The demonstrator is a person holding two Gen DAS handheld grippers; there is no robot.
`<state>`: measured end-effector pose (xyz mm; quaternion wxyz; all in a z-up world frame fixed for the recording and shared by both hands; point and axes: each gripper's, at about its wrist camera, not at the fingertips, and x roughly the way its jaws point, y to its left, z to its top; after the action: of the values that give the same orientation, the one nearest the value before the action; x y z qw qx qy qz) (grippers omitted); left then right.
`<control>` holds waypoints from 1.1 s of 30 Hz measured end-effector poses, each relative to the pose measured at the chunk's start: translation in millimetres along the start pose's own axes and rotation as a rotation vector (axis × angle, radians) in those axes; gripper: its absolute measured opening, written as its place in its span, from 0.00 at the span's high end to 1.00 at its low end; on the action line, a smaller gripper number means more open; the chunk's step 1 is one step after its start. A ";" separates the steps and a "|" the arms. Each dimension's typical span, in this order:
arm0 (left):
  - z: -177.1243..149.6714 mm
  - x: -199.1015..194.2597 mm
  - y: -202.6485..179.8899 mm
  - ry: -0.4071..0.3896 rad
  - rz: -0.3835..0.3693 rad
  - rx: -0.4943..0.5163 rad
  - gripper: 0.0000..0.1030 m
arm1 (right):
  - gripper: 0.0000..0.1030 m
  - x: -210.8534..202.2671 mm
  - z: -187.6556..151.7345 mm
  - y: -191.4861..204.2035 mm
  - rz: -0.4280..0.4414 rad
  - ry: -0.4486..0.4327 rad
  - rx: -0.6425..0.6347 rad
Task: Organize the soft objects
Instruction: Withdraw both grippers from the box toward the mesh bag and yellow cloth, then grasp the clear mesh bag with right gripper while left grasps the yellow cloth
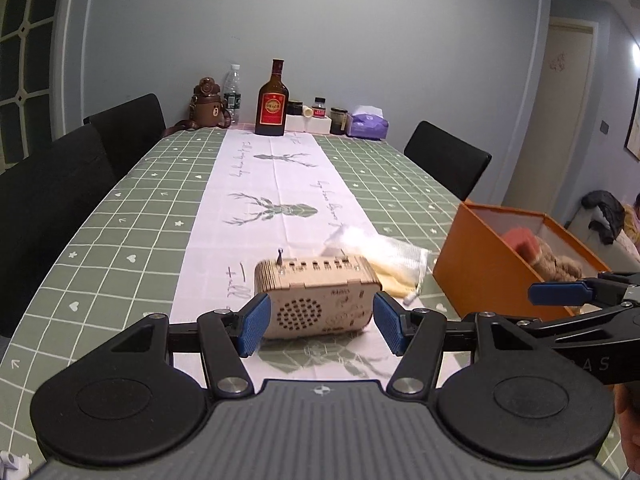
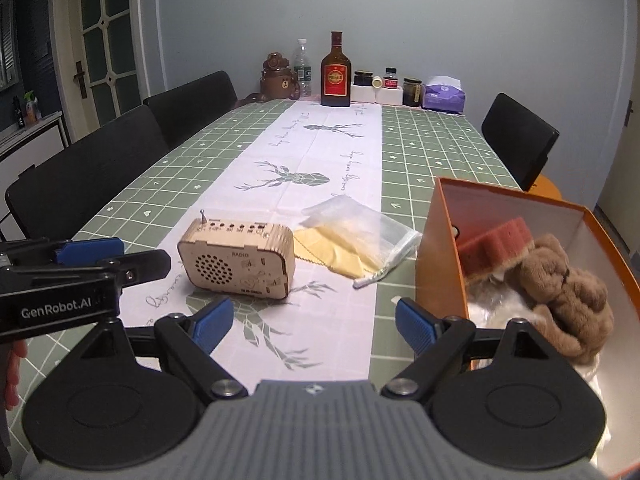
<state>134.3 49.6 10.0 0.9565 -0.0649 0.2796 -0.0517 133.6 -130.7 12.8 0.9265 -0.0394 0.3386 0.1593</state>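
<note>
A clear bag with a yellow cloth (image 2: 352, 240) lies on the white runner, just right of a wooden radio (image 2: 236, 260). An orange box (image 2: 440, 240) at the right holds a pink sponge (image 2: 496, 244) and a brown plush bear (image 2: 568, 292). My right gripper (image 2: 314, 326) stands open over the runner, near the box's front corner, with nothing between its fingers. My left gripper (image 1: 322, 326) is open too. It faces the radio (image 1: 318, 300), which sits just beyond its pads. The bag (image 1: 384, 256) lies behind the radio.
Bottles (image 2: 336, 76), jars and a purple tissue box (image 2: 444, 94) line the table's far end. Black chairs (image 2: 100, 176) stand along the left side, and one chair (image 2: 520, 140) stands at the right. The green checked tablecloth (image 2: 180, 168) covers the table.
</note>
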 end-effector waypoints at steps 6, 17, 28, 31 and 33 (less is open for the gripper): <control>32.2 15.6 -1.1 0.013 -0.002 -0.001 0.32 | 0.16 12.2 41.0 -9.6 0.044 0.048 0.016; 78.9 68.2 9.5 0.132 -0.032 -0.043 0.33 | 0.16 61.8 101.4 -27.6 0.026 0.094 -0.029; 105.9 149.0 15.3 0.332 -0.053 0.034 0.33 | 0.23 155.3 120.9 -35.9 0.048 0.273 -0.140; 108.1 171.0 15.9 0.393 -0.082 0.037 0.33 | 0.23 186.7 125.0 -38.5 0.052 0.341 -0.153; 109.3 183.9 17.1 0.422 -0.074 0.040 0.33 | 0.23 207.5 124.3 -38.8 0.049 0.385 -0.163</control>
<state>348.7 52.1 1.5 0.8752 -0.0441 0.4702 -0.1046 371.9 -89.2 -26.0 0.8343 -0.1358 0.4963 0.1981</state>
